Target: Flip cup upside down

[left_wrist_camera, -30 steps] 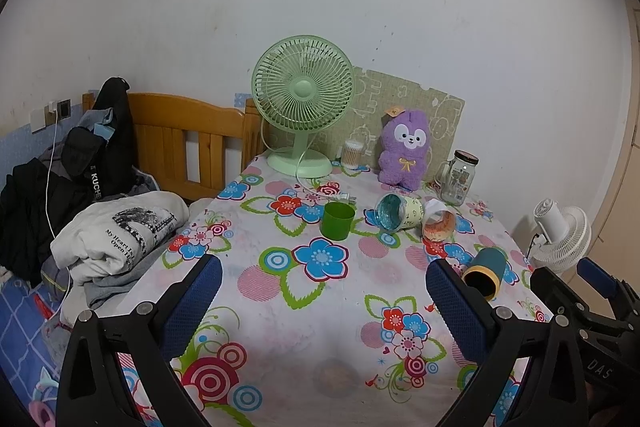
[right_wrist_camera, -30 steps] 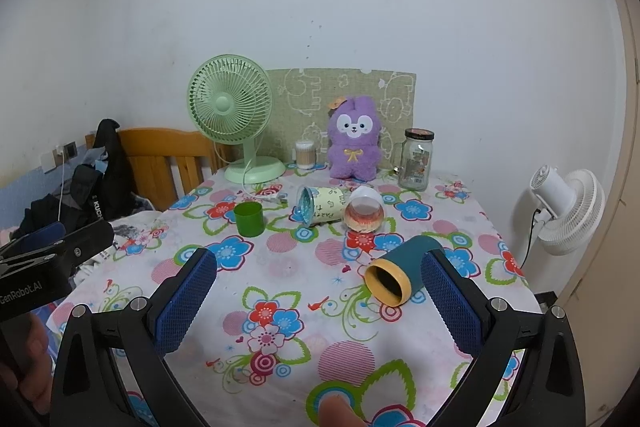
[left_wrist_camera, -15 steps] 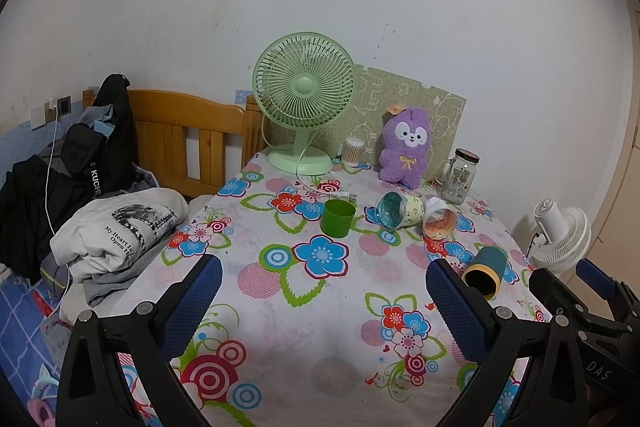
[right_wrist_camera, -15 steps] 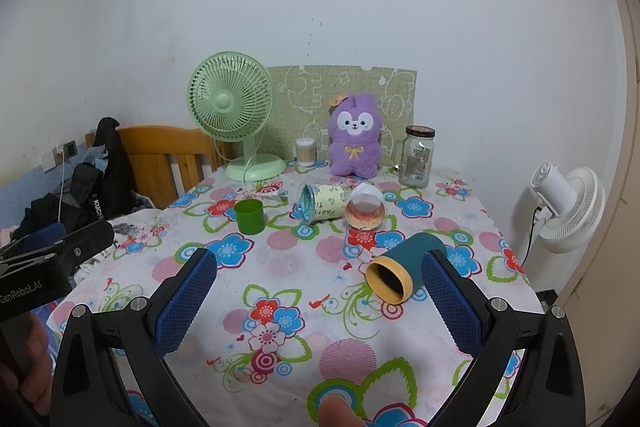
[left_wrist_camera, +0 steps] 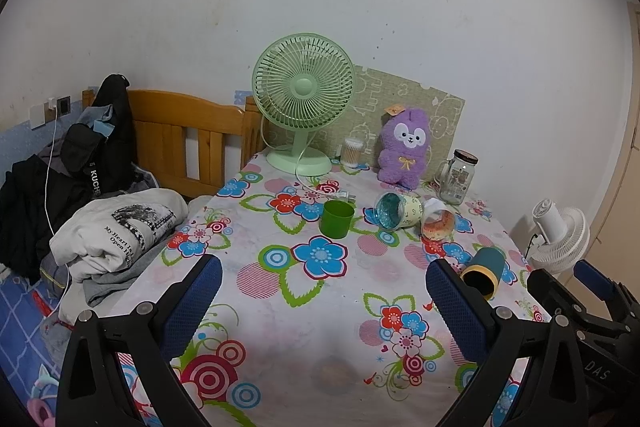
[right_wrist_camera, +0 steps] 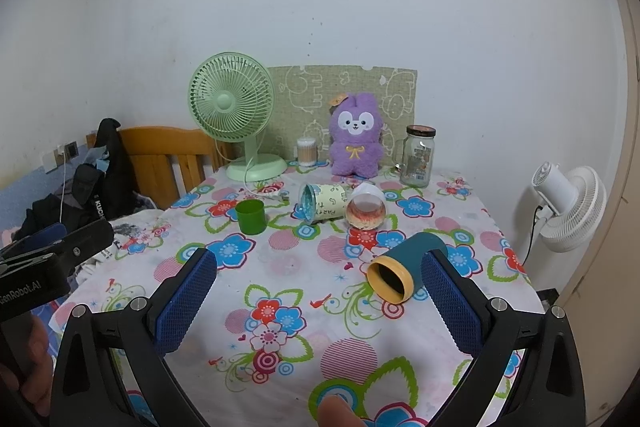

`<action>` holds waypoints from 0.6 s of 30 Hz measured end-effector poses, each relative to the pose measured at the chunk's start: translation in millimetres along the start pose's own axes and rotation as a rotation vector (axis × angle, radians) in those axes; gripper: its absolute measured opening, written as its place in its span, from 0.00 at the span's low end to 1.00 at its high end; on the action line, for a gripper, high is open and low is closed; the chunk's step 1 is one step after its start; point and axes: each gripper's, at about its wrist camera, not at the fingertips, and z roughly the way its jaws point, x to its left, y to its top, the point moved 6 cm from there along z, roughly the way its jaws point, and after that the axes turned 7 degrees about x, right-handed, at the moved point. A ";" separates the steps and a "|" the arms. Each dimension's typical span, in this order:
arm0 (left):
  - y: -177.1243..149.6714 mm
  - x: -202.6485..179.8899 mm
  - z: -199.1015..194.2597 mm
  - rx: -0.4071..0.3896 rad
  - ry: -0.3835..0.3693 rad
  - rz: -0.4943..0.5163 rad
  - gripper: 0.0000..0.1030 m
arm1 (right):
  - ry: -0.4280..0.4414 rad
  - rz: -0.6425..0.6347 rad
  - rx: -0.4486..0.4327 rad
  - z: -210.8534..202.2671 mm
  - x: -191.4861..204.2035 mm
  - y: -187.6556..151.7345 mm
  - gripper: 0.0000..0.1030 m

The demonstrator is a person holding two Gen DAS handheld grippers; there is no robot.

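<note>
Lying sideways on floral cloth [right_wrist_camera: 280,287], a cylindrical teal cup [right_wrist_camera: 406,269], yellow-rimmed.

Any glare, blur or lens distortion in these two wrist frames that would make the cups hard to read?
Left wrist view: even soft light, no glare; strong fisheye bend and black corner vignette, yet the green cup stays sharp. Right wrist view: same flat light, the teal cup crisp, only the fingertip at the bottom edge is blurred.
</note>
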 end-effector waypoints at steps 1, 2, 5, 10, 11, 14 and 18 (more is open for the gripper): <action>0.2 0.2 -0.4 0.000 0.000 0.000 1.00 | 0.000 0.000 0.000 0.0 -0.2 0.0 1.00; 0.1 0.3 -0.8 0.001 0.000 -0.001 1.00 | 0.000 0.000 -0.001 0.2 -0.4 0.4 1.00; 0.5 0.4 -0.7 0.000 0.000 0.000 1.00 | 0.001 0.000 0.001 0.6 -0.2 0.8 1.00; 0.4 0.3 -0.6 0.002 -0.001 0.000 1.00 | 0.004 -0.001 0.004 0.1 1.0 0.5 1.00; 0.1 0.2 -0.6 0.002 -0.001 0.000 1.00 | 0.005 -0.001 0.006 0.4 1.2 0.6 1.00; -0.1 0.6 -0.7 0.008 -0.001 -0.001 1.00 | 0.014 0.004 0.016 2.6 1.0 0.8 1.00; 1.7 1.3 4.9 0.029 -0.003 -0.001 1.00 | 0.034 0.026 0.049 10.3 -2.2 -0.1 1.00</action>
